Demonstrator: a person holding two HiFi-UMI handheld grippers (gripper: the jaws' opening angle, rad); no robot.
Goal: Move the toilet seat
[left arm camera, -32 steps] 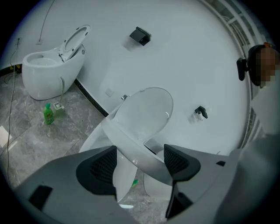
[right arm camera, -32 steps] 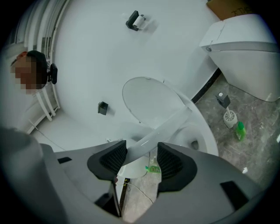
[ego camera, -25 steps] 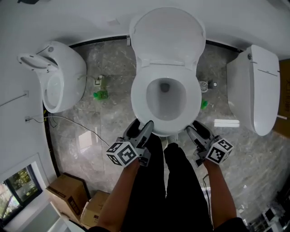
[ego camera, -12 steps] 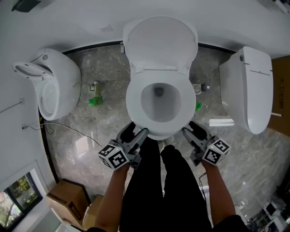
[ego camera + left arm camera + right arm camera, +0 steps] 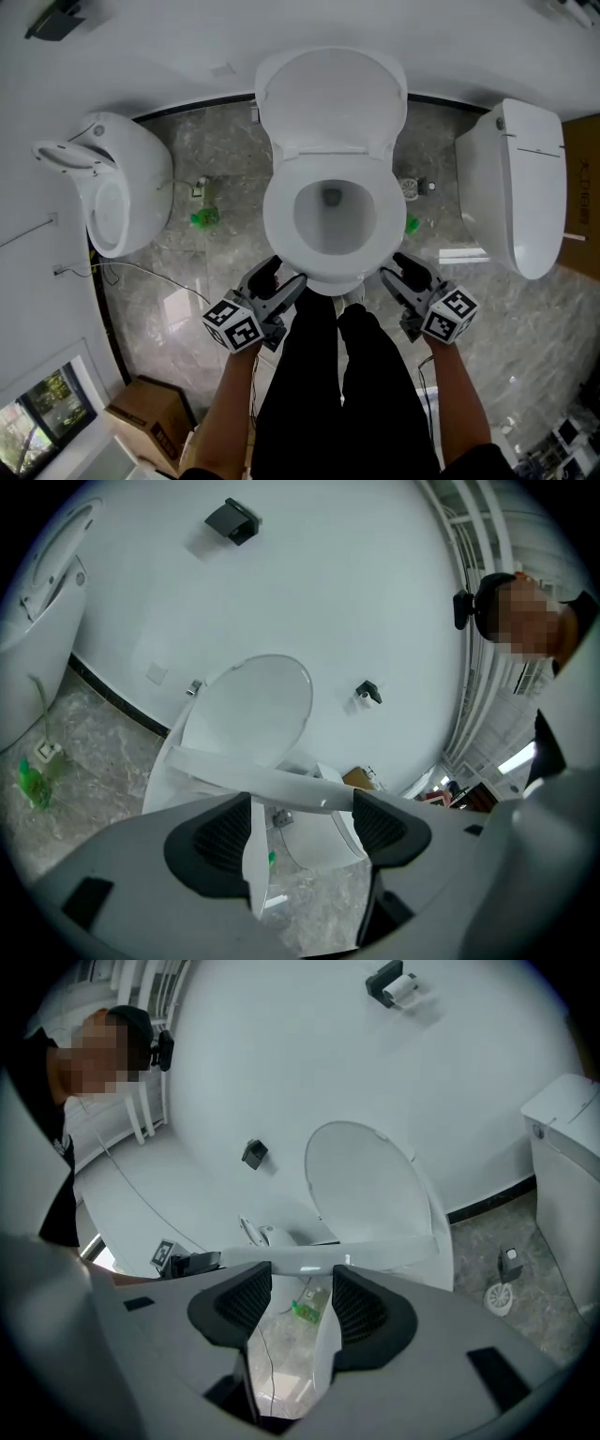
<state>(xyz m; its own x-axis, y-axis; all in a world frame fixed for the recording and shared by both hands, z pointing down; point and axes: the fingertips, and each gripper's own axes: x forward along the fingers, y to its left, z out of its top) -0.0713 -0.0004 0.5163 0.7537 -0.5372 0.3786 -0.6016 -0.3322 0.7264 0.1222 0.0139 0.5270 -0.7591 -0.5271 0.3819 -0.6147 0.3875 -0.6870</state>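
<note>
Left gripper (image 5: pixel 281 279): down at the front-left of the toilet bowl (image 5: pixel 352 225), jaws spread wide, nothing held. Through its own camera, shows the front edge of the toilet seat (image 5: pixel 278 217) as a white band crossing just past both jaw tips, with bowl front and grey marbled floor (image 5: pixel 206 150) in the gap.

Right gripper (image 5: pixel 401 273): mirrored at the front-right of the bowl, jaws parted too but by a narrower gap — empty, with floor and a green bottle (image 5: pixel 305 1312) showing between the pads (image 5: pixel 246 1302). Same white seat edge running across just beyond its tips; contact with either gripper impossible to tell.

Seat itself: lying flat on the bowl rim, ring whole round the opening. Lid (image 5: pixel 330 94) raised, leaning back toward the white wall.

Between the two grippers, black-trousered legs (image 5: pixel 342 394) close up against the bowl front. Well apart to the left, a second white toilet (image 5: pixel 122 173) turned sideways; to the right, a third one (image 5: pixel 516 187) with lid shut. Lower left on the floor — a cardboard box (image 5: pixel 150 419).
</note>
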